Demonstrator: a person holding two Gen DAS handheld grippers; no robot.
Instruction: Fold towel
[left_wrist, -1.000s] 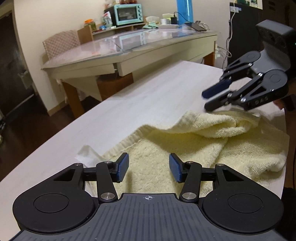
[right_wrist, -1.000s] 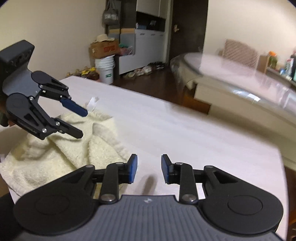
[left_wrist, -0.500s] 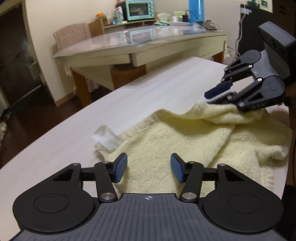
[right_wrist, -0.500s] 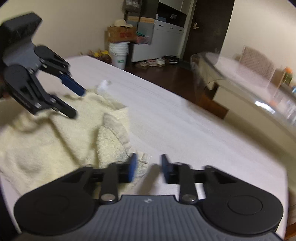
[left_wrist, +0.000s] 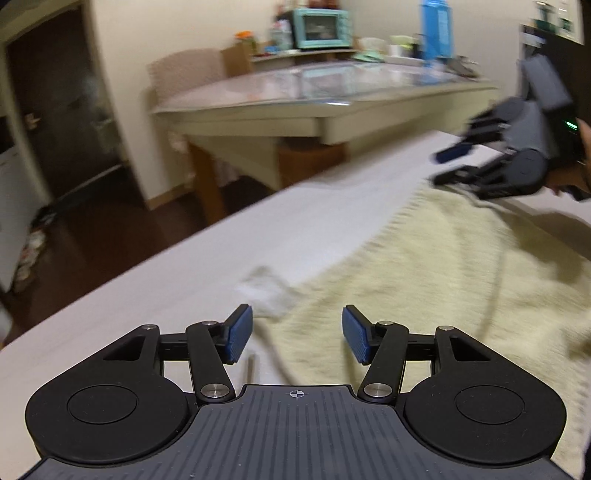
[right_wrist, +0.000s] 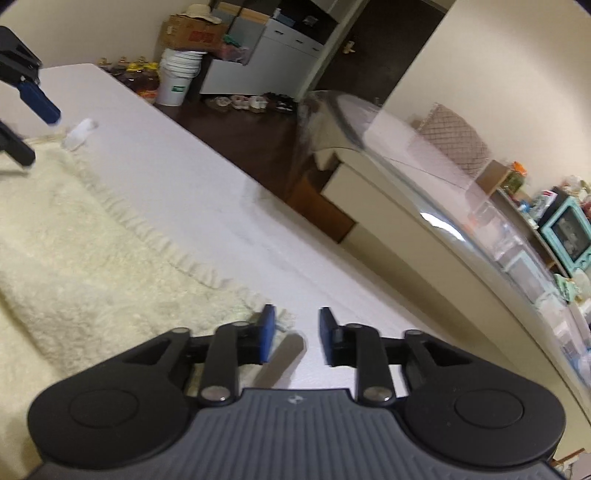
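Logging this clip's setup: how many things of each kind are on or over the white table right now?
Towel: 1
White tag at the towel's corner: 1
Hand-held gripper: 2, left hand-held gripper and right hand-held gripper, both open
Total: 4

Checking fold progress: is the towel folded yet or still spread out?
Spread out. The towel lies flat in one layer on the table, fringed edge exposed, no fold visible.
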